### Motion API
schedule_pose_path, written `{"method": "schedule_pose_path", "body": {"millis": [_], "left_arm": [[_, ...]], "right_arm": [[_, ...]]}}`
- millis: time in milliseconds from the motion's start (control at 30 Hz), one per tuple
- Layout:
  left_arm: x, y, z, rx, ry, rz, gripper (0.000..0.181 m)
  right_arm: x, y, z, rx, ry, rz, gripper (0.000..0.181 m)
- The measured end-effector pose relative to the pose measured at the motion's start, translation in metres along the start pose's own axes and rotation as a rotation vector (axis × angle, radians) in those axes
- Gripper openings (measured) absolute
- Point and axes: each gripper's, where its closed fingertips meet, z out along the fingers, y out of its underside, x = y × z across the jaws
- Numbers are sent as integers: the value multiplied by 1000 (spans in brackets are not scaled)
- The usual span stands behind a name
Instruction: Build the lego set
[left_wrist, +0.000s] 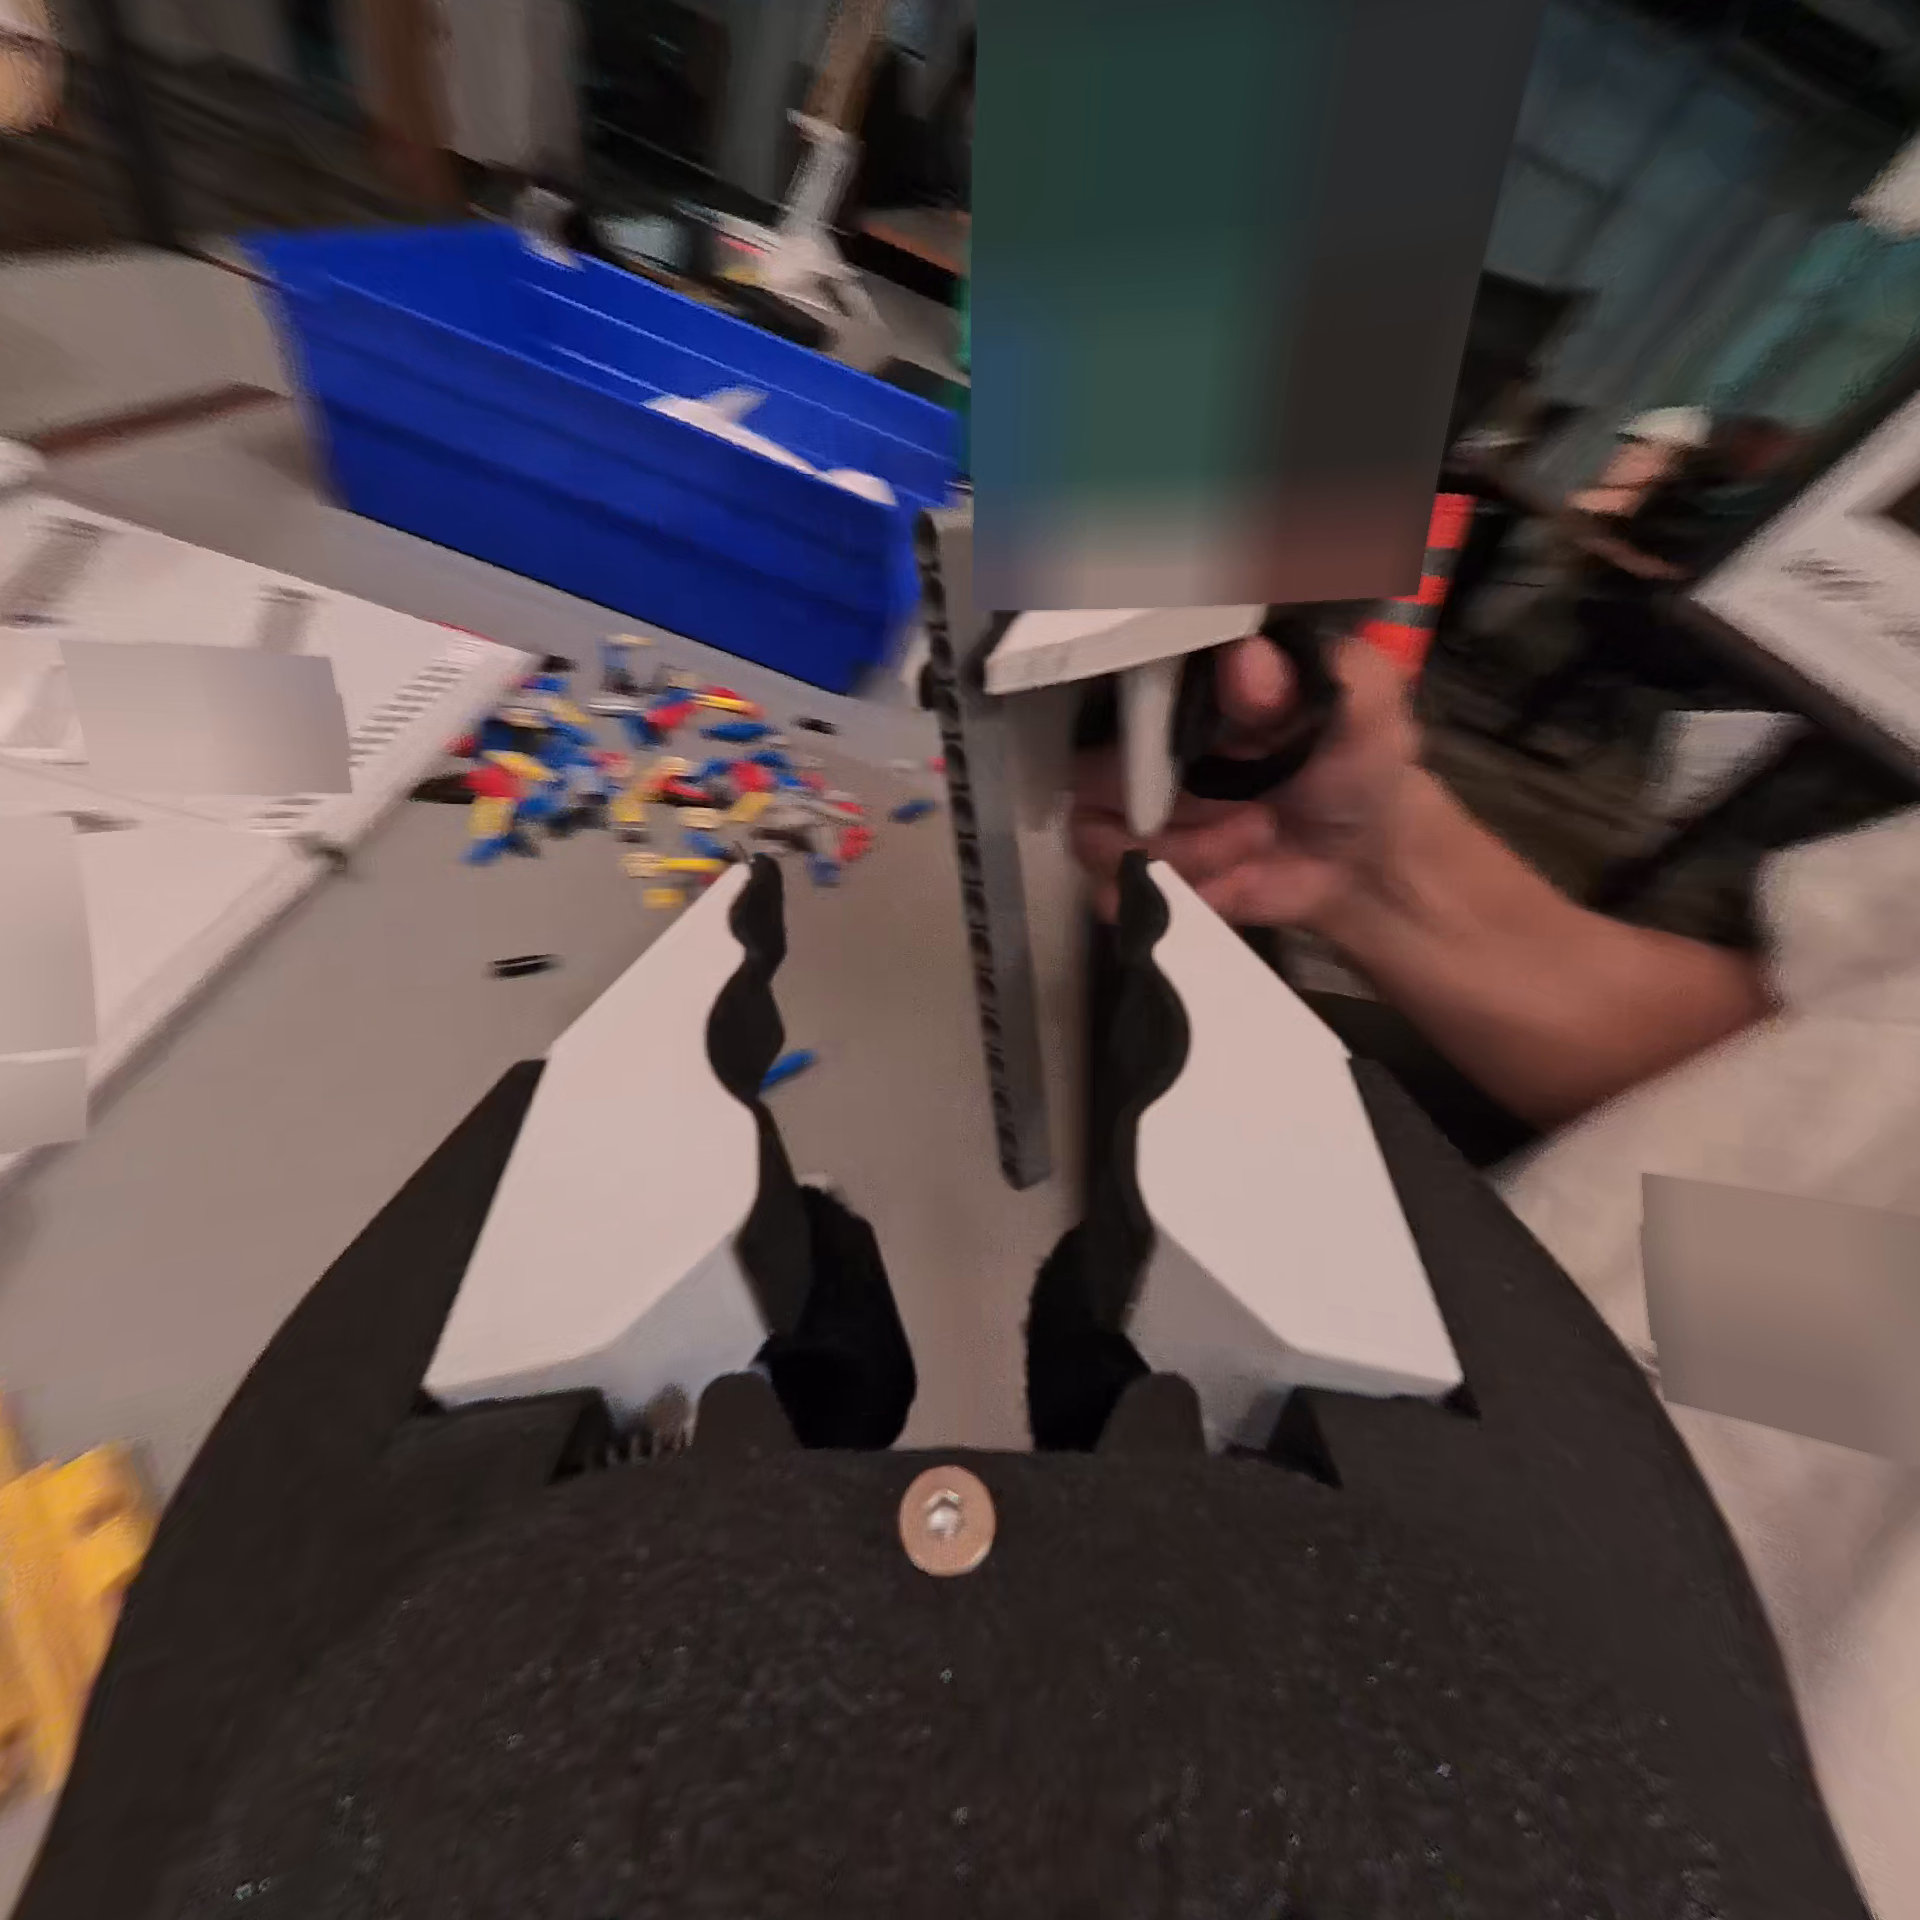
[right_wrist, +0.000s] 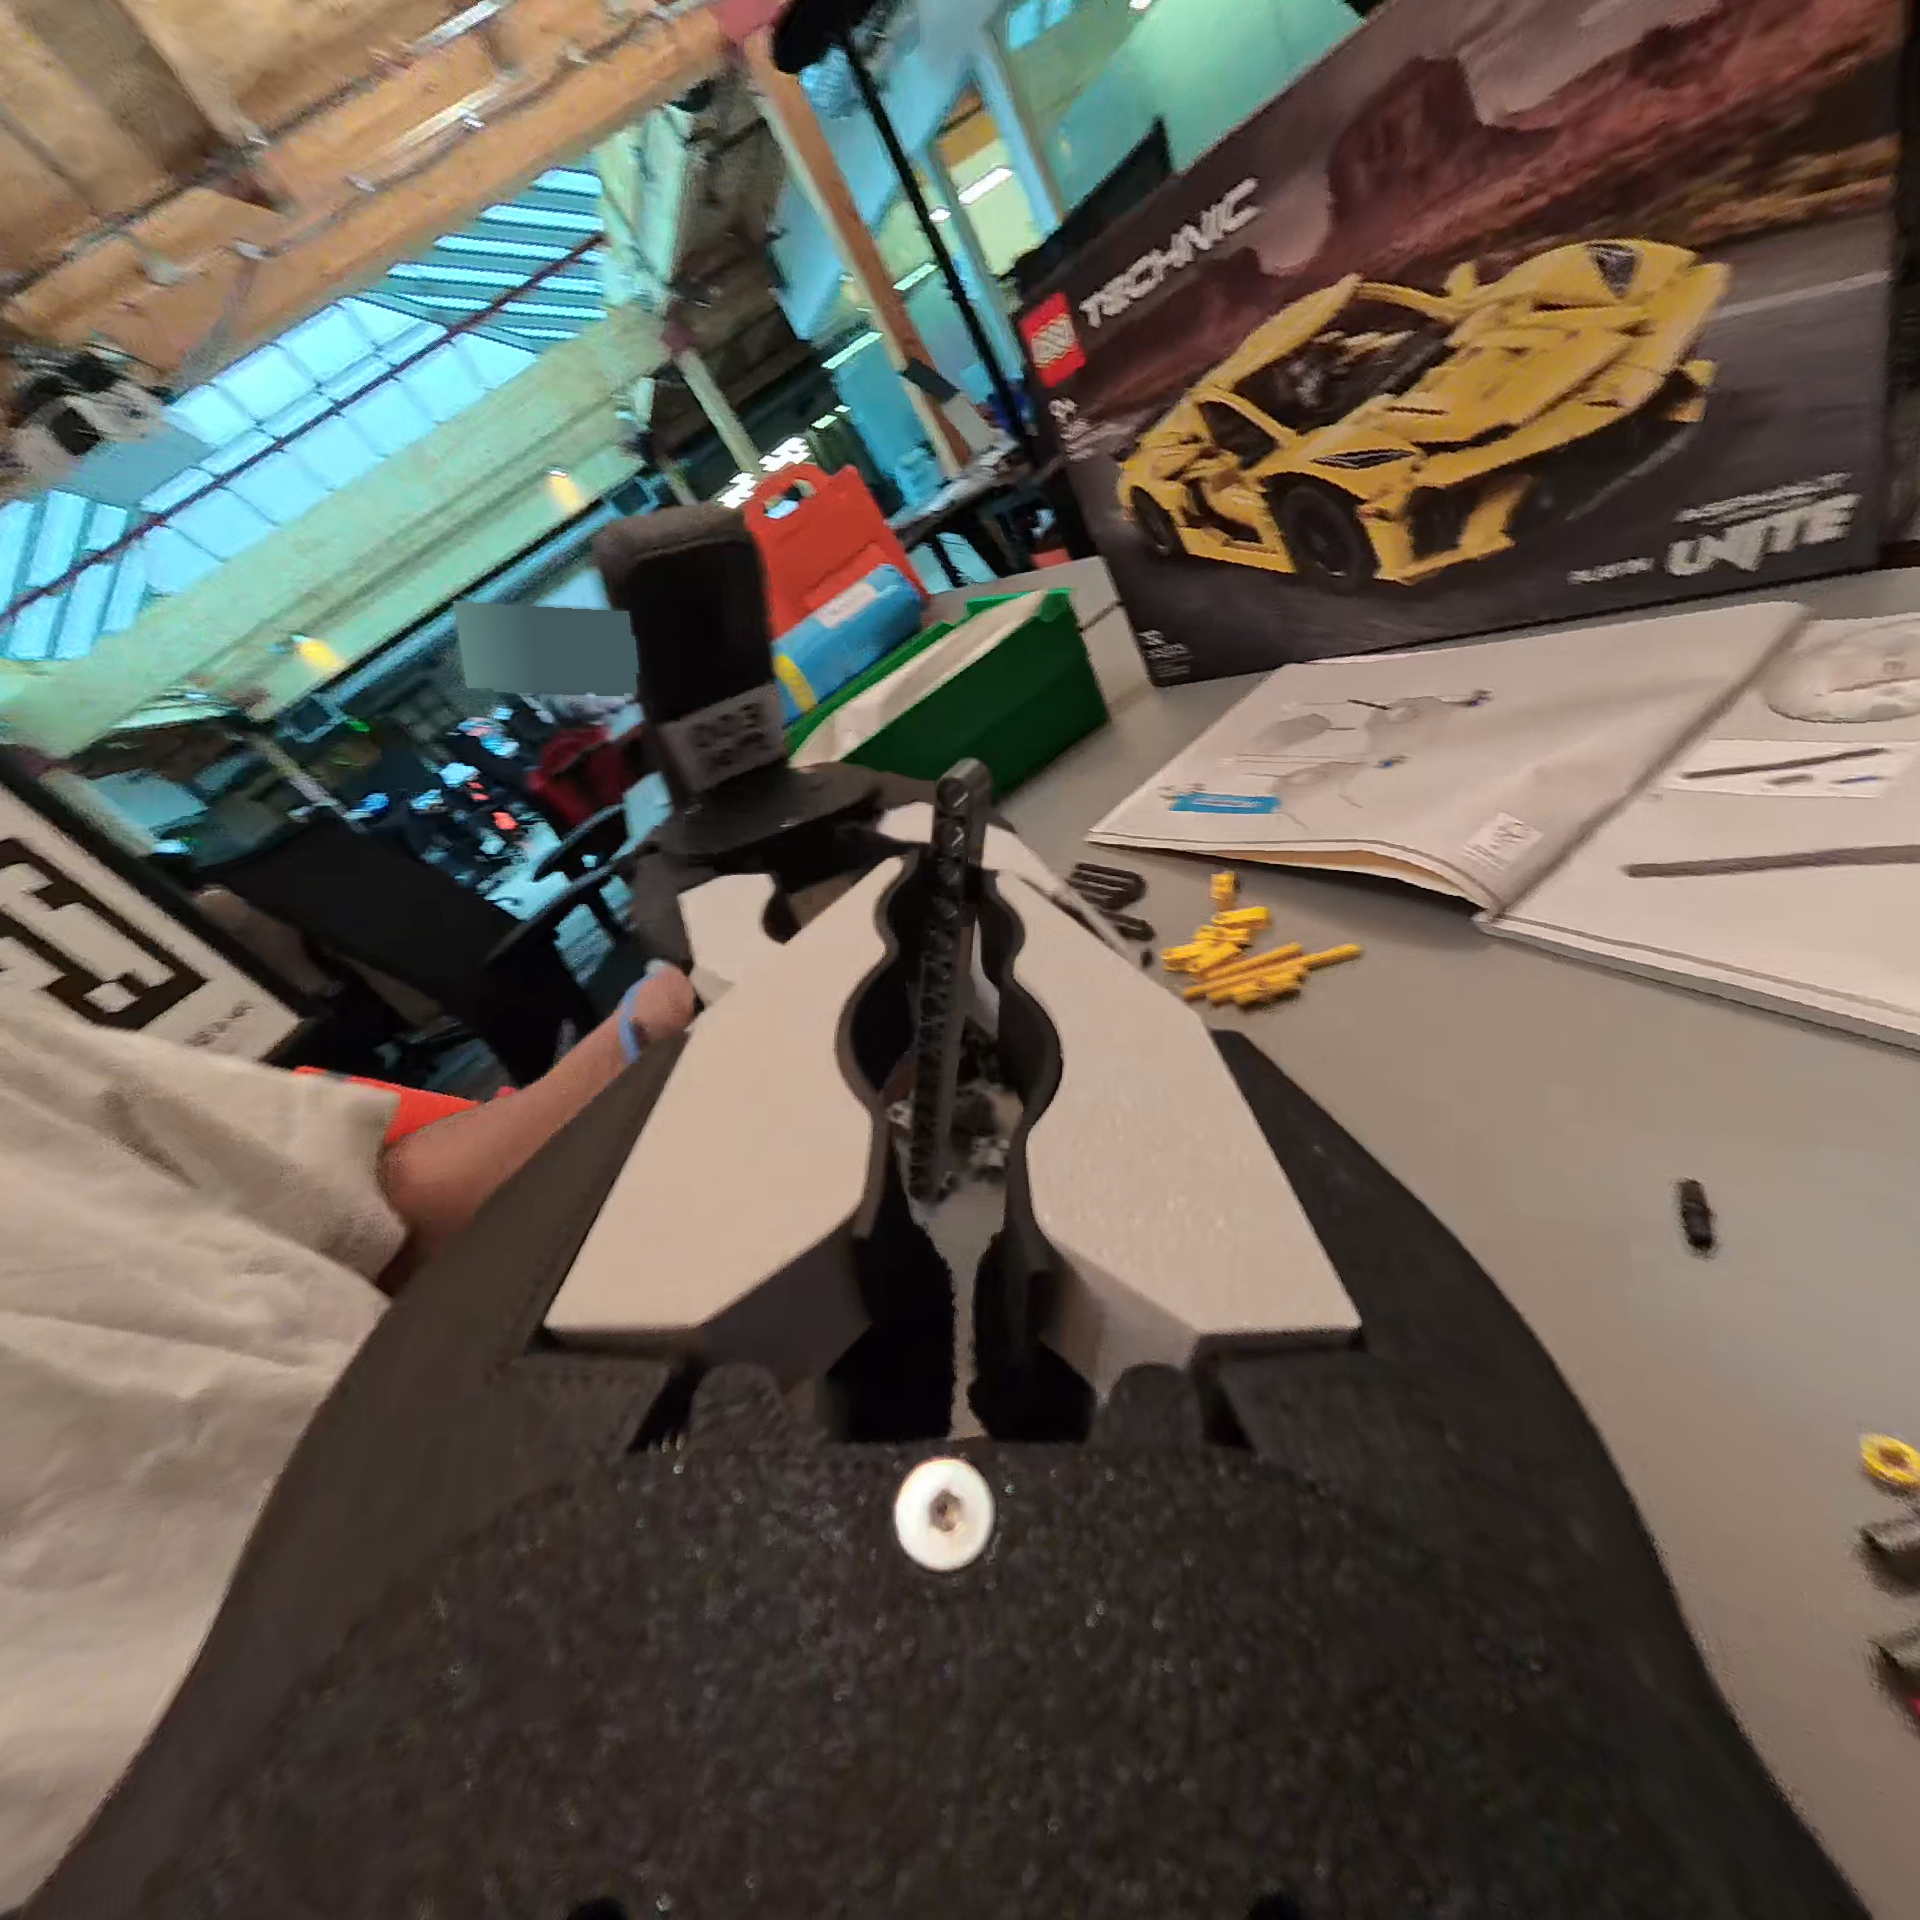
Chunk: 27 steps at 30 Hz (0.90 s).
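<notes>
Left wrist view: left gripper (left_wrist: 951, 883) spread wide, empty; dark beam (left_wrist: 982, 883) stands lengthwise between its fingers, nearer the right one. Right wrist view: right gripper (right_wrist: 951, 883) clamps beam (right_wrist: 948, 997), long axis along the fingers.

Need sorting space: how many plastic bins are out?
2: a blue bin behind the loose bricks, left wrist view; a green bin beside the set box, right wrist view. Others may be hidden.
</notes>
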Motion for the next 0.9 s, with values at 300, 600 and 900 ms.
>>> {"method": "schedule_pose_path", "body": {"millis": [300, 600, 900], "left_arm": [[14, 6, 5, -78, 196, -86, 28], [-26, -1, 9, -94, -310, 333, 9], [-34, -1, 6, -190, -485, 602, 6]], "right_arm": [[7, 9, 4, -56, 46, -65, 9], [23, 15, 7, -52, 230, -28, 8], [26, 7, 3, -89, 218, -27, 17]]}}
